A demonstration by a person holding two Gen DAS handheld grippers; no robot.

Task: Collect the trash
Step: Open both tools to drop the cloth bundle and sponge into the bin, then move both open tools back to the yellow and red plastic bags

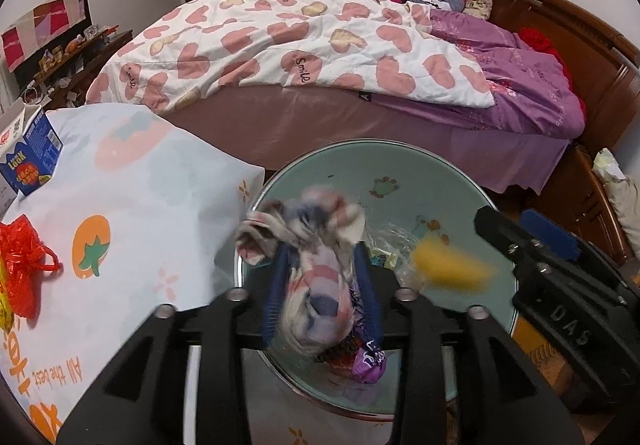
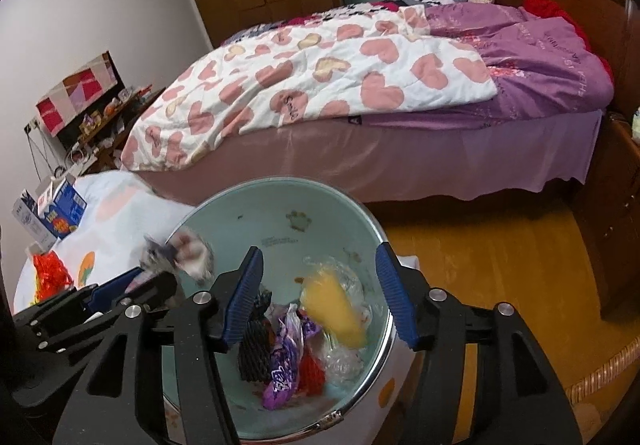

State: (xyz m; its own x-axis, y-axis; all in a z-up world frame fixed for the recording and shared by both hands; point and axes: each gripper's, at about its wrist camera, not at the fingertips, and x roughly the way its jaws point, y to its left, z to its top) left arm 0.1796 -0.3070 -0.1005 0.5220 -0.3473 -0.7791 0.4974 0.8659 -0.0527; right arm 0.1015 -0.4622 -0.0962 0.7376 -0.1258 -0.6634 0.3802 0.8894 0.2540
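A pale green bin with a metal rim (image 1: 360,143) (image 2: 280,179) stands below both grippers. My left gripper (image 1: 320,251) is over its left side, its blue fingers (image 1: 276,285) apart around a blurred, crumpled white-and-purple wad (image 1: 312,285) that looks loose. From the right wrist view the wad (image 2: 180,249) hangs over the bin's left rim. My right gripper (image 2: 319,251) is open wide above the bin, nothing between its pads. A blurred yellow piece (image 2: 336,309) (image 1: 448,265) is in the bin's mouth below it. Purple wrappers (image 2: 280,377), black foam netting (image 2: 254,345) and clear plastic lie inside.
Left of the bin is a table under a fruit-print cloth (image 1: 140,185), with a red plastic bag (image 1: 24,261) and a blue carton (image 1: 32,161) on it. A bed with a heart quilt (image 1: 300,57) lies behind. Wooden floor (image 2: 480,265) is to the right.
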